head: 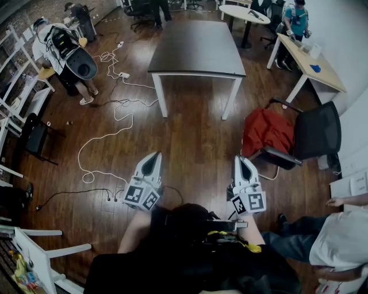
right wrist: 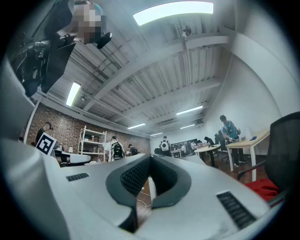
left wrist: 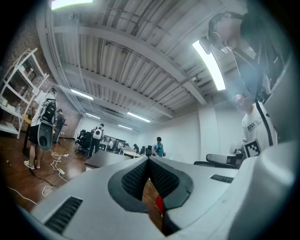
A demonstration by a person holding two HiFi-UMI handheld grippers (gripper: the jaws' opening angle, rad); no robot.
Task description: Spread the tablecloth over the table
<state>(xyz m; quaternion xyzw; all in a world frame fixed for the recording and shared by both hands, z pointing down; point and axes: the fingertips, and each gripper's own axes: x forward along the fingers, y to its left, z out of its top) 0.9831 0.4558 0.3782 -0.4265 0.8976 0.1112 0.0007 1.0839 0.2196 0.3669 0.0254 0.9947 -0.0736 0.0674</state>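
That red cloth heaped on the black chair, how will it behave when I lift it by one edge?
Probably floppy: the red cloth lies crumpled in soft folds on the chair, so it should droop and unfold rather than hold shape. It makes a bulky heap, so a trailing part may drag on the wood floor or snag the armrest.

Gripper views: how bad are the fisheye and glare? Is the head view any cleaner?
Left gripper view: strong barrel bend, black corners, ceiling light blown out, haze on the right. Right gripper view: same bend, ceiling panel clipped white. Head view: sharper but dim, table edges bowed, sheen on the floor.
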